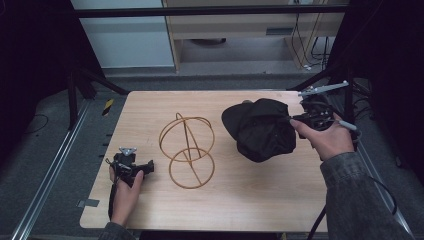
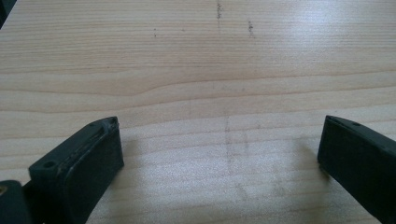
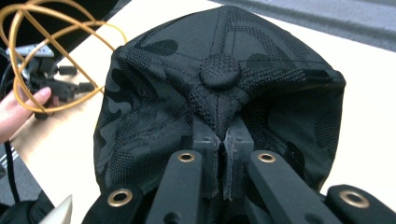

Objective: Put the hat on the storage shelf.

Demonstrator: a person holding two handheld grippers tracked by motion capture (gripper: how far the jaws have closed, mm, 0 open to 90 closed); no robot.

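Two hand-held grippers at a light wooden bench [image 1: 240, 200], one in each of the person's hands. Left hand-held gripper [image 1: 148, 166] sits low at the near left of the bench, gripped by the left hand [image 1: 125, 187]; in the left gripper view its jaws stand wide apart with bare wood grain between them, nothing held. Right hand-held gripper [image 1: 292, 119] is at the far right edge of the bench, held by the right hand [image 1: 327, 137], grey sleeve [image 1: 360, 200] running back to the bottom of the high view. Its jaws are closed tight on a fold of a black cap [image 1: 262, 129]; in the right gripper view the pinch [image 3: 223, 154] lies just below the cap's top button [image 3: 220, 71], fabric bunched up between the jaws. Cap shows mesh panels and a faint dark camouflage print; its brim [image 1: 232, 117] points toward the middle of the bench. Cap's lower edge appears to rest on the bench, right of centre; cannot tell whether it is partly lifted. Wire stand [image 1: 187, 150], yellow-brown, made of loops and a round base ring, stands at the centre of the bench, between the two grippers, near the cap but apart from it. Dark floor and metal frame legs around the bench.
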